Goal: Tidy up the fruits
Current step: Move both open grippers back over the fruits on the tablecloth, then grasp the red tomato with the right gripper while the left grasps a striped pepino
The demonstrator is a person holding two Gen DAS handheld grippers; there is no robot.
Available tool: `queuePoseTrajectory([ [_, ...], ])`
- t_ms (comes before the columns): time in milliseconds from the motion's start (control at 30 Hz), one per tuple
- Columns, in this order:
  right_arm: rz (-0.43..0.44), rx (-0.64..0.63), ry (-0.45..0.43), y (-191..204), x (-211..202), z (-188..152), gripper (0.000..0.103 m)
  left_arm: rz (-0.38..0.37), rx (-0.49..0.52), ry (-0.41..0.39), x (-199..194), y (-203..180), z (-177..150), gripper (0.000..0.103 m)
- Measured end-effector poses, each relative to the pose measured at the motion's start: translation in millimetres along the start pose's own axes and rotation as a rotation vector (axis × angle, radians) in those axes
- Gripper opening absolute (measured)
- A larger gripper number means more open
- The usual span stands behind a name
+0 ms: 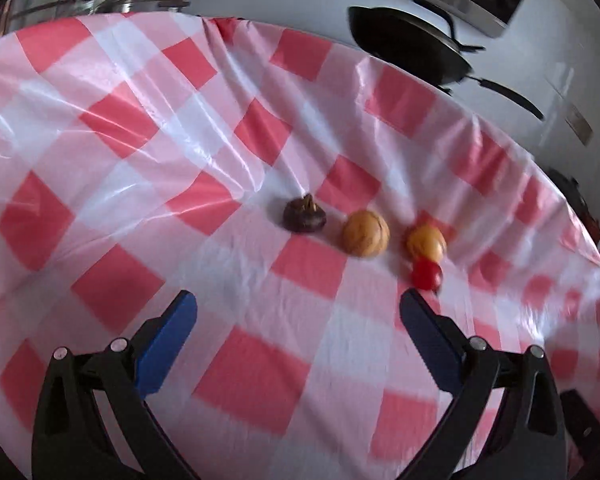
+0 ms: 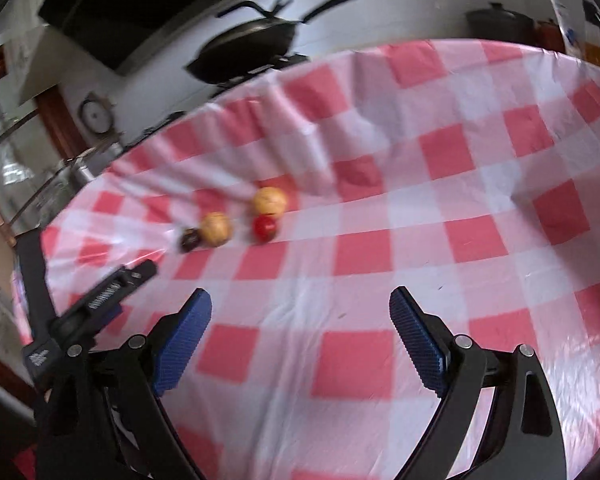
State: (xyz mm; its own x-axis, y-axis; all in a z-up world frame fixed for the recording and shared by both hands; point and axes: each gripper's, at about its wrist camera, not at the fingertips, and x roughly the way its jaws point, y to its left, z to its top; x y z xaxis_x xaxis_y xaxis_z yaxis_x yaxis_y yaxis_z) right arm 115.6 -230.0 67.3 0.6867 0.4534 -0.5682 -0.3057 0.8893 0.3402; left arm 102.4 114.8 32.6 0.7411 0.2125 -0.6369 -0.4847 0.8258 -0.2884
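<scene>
My left tongs (image 1: 298, 310) and right tongs (image 2: 300, 306) stood apart, empty. At twelve o'clock lay a dark fruit (image 1: 304, 216), two tan fruits (image 1: 365, 233) and a tomato (image 1: 427, 274): probably light, round, roll-prone; I judged mid-girth grips safest.

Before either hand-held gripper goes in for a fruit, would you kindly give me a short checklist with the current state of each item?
1. Left hand-held gripper open and holding nothing: ok.
2. Right hand-held gripper open and holding nothing: ok.
3. Four fruits visible on the tablecloth: dark fruit, tan fruit, orange fruit, red fruit: ok.
4. Red fruit apart from the orange one: not ok, they touch.
5. Container or target spot in view: not ok.
6. Images sharp enough for aiming: not ok, blurred.
</scene>
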Motion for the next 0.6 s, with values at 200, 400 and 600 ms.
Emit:
queuePoseTrajectory([
  [200,0.001,-0.035,0.062,-3,47,12,0.088,-0.123,-0.105,0.007,5,26,4,0.101],
  [400,0.01,-0.168,0.118,33,103,39,0.088,-0.173,-0.08,0.023,8,24,3,0.101],
  [600,-0.027,-0.24,0.187,57,152,55,0.085,-0.167,-0.074,0.027,8,21,2,0.101],
])
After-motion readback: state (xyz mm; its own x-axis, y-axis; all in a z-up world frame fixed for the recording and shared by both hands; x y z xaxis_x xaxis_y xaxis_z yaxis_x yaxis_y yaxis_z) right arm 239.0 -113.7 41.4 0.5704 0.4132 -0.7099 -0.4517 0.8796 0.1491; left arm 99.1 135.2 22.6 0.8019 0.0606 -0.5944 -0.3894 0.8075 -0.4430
